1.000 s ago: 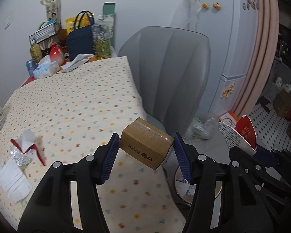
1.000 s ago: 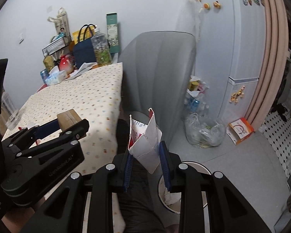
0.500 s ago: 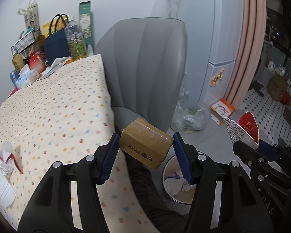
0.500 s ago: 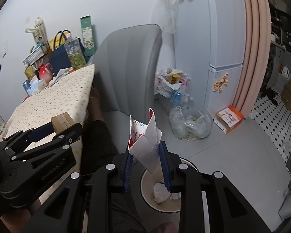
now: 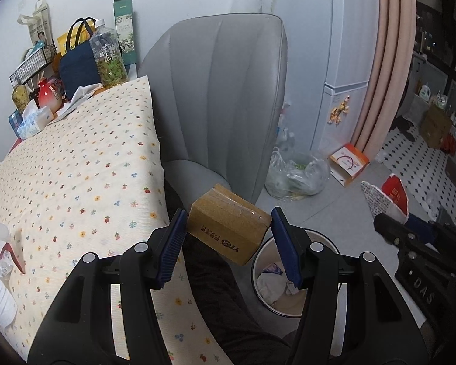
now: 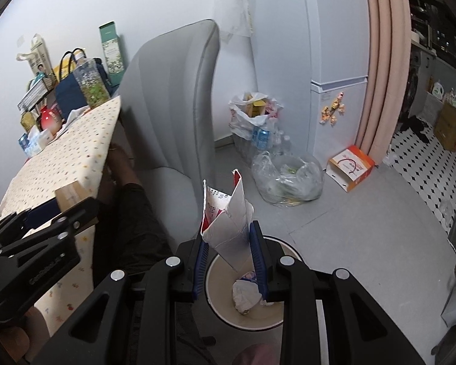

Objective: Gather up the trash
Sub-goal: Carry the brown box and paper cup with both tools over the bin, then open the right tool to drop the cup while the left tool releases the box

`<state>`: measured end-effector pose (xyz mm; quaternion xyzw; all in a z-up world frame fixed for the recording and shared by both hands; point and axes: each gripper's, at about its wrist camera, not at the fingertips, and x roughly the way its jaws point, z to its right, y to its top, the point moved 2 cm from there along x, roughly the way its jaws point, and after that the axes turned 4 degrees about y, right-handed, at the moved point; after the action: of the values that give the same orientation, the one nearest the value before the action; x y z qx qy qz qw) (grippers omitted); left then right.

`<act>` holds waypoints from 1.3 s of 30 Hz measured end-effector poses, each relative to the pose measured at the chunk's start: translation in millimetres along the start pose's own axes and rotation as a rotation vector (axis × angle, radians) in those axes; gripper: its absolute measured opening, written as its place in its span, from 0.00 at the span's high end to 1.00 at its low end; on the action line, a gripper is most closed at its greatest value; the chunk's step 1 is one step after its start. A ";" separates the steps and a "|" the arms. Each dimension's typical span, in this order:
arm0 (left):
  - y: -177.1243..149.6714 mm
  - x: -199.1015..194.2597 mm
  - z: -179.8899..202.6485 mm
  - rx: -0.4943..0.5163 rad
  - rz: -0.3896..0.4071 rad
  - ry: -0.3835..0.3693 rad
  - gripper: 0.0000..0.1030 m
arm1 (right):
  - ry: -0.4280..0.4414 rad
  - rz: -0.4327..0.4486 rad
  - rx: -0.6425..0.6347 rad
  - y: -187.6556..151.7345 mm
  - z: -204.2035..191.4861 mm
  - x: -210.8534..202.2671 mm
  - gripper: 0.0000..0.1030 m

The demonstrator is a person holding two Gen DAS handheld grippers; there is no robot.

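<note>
A grey chair (image 5: pixel 228 97) stands at the long edge of the surface (image 5: pixel 76 182), which wears a flower-dotted cloth and carries bags and bottles crowded at its far end. On the floor below the chair sits a round waste bin (image 6: pixel 219 301) with crumpled paper already in it. The left gripper (image 5: pixel 228 237) has its jaws spread fairly wide and pressed on a small taped cardboard box (image 5: pixel 228 228), held in the air just off the surface's edge, beside the bin. The right gripper (image 6: pixel 229 252) has narrow jaws clamped on a torn red-and-white carton (image 6: pixel 226 222), held directly over the bin's mouth.
</note>
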<state>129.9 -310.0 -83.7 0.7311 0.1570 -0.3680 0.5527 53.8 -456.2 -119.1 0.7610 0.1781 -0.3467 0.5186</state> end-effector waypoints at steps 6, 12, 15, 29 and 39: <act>1.2 6.9 7.6 0.014 -0.010 -0.025 0.44 | -0.027 -0.006 0.021 0.8 10.6 5.5 0.73; 3.0 16.5 9.7 0.012 -0.025 -0.034 0.44 | -0.013 -0.043 0.037 -5.2 14.0 26.0 0.72; 2.4 18.5 10.4 0.011 -0.028 -0.031 0.44 | -0.020 -0.050 0.050 -6.6 16.6 34.1 0.64; 4.7 25.4 37.8 0.044 -0.047 -0.079 0.44 | -0.072 0.006 0.095 -5.8 47.2 6.8 0.42; 4.5 27.5 78.6 0.105 -0.053 -0.126 0.44 | -0.135 0.046 0.160 -3.4 91.4 -15.8 0.40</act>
<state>122.7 -388.9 -109.4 0.7299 0.1219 -0.4355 0.5126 9.3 -536.8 -130.4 0.7788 0.0969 -0.3984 0.4748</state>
